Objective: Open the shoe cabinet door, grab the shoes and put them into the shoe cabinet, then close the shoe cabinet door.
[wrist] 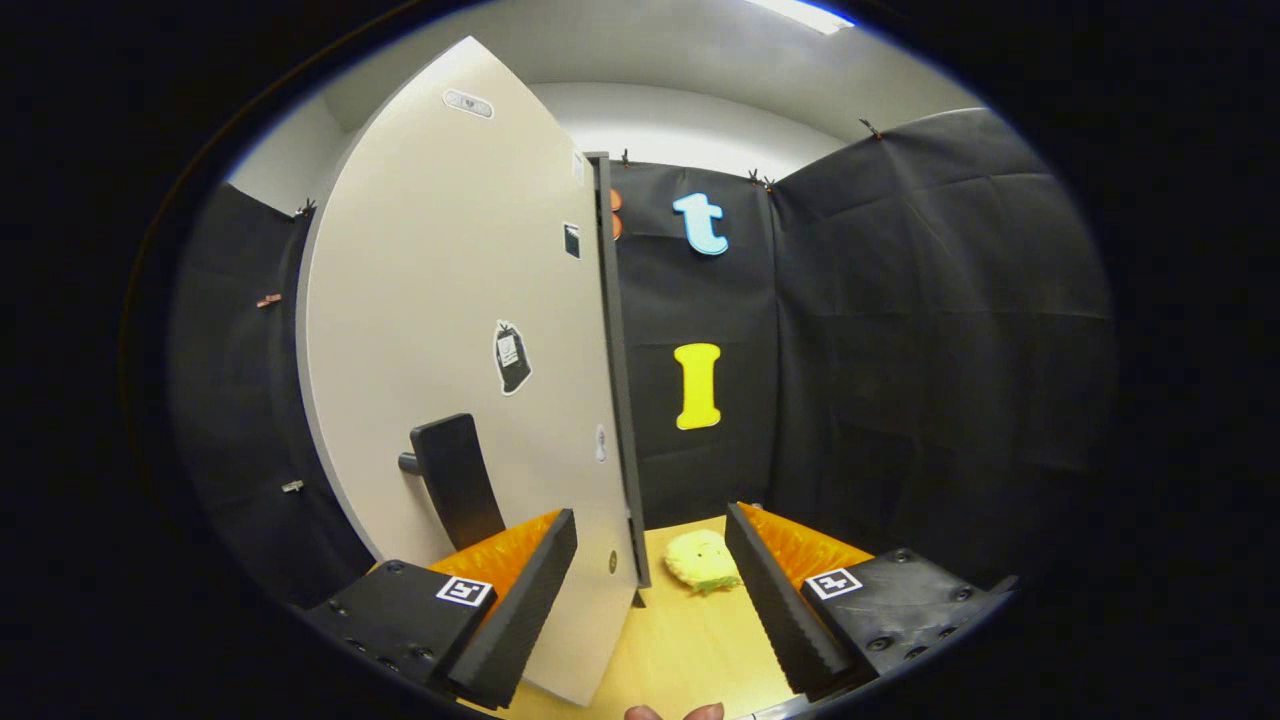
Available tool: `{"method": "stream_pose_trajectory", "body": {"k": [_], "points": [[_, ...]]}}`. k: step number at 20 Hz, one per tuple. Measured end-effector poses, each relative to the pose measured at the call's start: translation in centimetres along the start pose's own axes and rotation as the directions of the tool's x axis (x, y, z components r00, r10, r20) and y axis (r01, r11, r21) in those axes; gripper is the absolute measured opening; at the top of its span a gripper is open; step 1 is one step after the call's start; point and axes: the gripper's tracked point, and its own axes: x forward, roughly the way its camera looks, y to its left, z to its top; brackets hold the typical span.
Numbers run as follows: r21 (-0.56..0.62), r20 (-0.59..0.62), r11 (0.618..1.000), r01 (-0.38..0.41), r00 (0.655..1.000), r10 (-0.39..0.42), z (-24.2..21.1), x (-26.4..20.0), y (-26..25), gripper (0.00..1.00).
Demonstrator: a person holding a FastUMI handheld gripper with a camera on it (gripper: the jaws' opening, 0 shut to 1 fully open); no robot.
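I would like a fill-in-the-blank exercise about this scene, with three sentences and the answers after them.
1. The gripper has its two fingers ____, with nothing pressed between them.
2. The free edge of the cabinet door stands between the two ____.
3. The shoe beyond the fingers, lying on the wooden floor, is ____ in colour.

Missing words: open; fingers; yellow
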Motion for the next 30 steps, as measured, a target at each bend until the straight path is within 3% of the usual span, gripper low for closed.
{"method": "stream_pose_trajectory", "body": {"k": [11,17,30], "points": [[0.022,-0.041,0.969,-0.248,0.968,0.249,-2.0,1.8,15.2,0.98],[-0.022,0.004,0.965,-0.263,0.965,0.263,-0.8,1.6,17.6,0.98],[-0.018,0.008,0.976,-0.219,0.976,0.219,-0.8,1.9,16.2,0.98]]}}
